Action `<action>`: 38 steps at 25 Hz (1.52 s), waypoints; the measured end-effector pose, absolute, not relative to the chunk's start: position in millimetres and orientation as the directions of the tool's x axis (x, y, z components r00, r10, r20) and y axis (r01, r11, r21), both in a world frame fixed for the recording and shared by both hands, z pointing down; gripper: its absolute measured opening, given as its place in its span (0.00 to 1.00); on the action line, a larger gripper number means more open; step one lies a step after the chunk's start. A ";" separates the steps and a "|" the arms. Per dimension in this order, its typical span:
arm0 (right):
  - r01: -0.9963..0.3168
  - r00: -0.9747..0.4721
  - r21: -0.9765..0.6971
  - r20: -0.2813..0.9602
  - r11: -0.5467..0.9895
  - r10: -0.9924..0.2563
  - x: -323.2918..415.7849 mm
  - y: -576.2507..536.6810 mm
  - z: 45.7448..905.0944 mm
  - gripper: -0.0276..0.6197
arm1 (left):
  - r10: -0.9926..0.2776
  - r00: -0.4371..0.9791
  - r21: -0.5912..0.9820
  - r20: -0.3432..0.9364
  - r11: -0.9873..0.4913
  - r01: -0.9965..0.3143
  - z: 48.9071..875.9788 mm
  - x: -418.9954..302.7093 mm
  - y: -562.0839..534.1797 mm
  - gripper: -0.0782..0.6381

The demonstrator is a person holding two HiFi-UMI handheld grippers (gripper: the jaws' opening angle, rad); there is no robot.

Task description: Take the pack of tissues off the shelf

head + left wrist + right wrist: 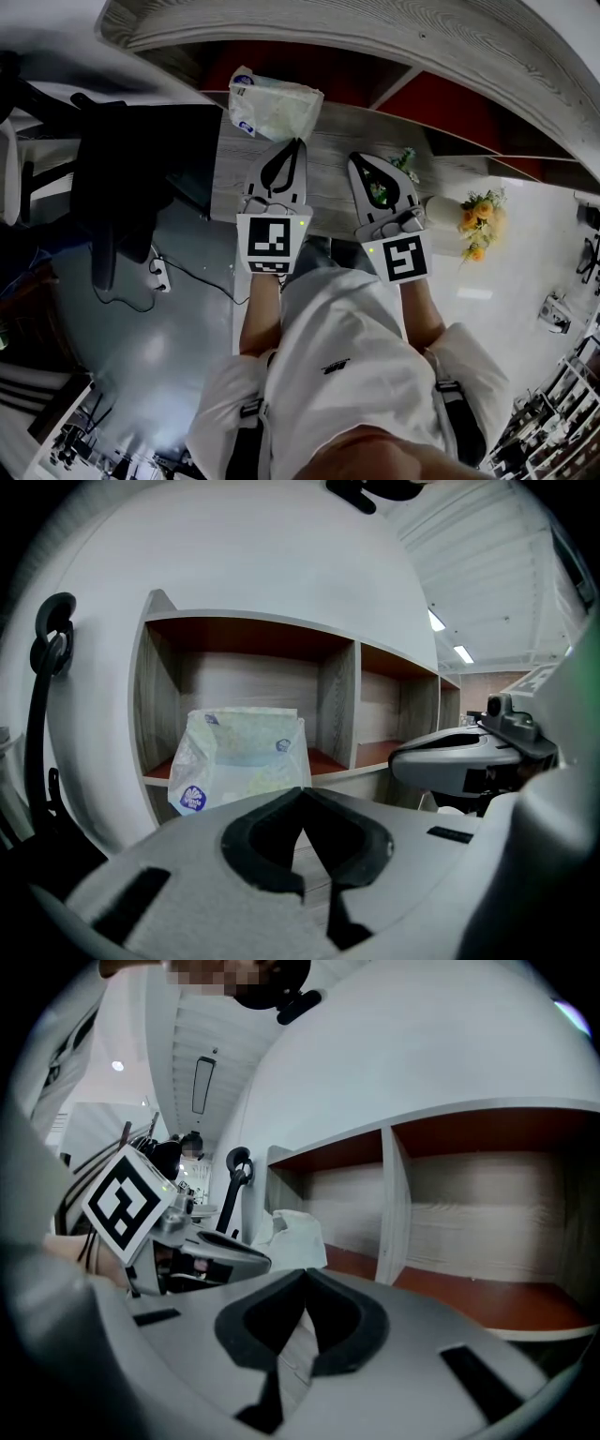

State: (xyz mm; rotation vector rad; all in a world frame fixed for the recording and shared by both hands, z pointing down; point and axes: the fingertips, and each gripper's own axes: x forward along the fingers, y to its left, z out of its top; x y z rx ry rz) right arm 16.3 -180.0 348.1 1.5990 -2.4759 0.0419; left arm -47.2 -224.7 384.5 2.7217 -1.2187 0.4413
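In the head view we see the pack of tissues point(277, 105) on the shelf point(375, 127), just ahead of the left gripper point(298, 142), with the right gripper point(354, 157) beside it. The left gripper view shows its jaws closed together, empty. The right gripper view shows the same.

Dim, fisheye-warped frames (dark vignetted corners), glare off the ceiling lights point(448, 636).

Your left claw point(302, 795) and right claw point(305, 1277) are dull grey plastic with black linings. Just ahead of the left claw, the pack of tissues point(239, 757) wears thin, crinkly plastic wrap, slightly shiny. The shelf point(337, 700) behind it is pale, grainy wood with smooth red-brown boards.
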 end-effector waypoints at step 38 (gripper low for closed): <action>-0.885 -0.439 0.000 0.332 0.466 -0.835 0.6 -165.8 476.6 0.08 | -0.678 0.559 0.084 0.477 -0.598 -0.797 522.1 -81.9 -177.6 0.15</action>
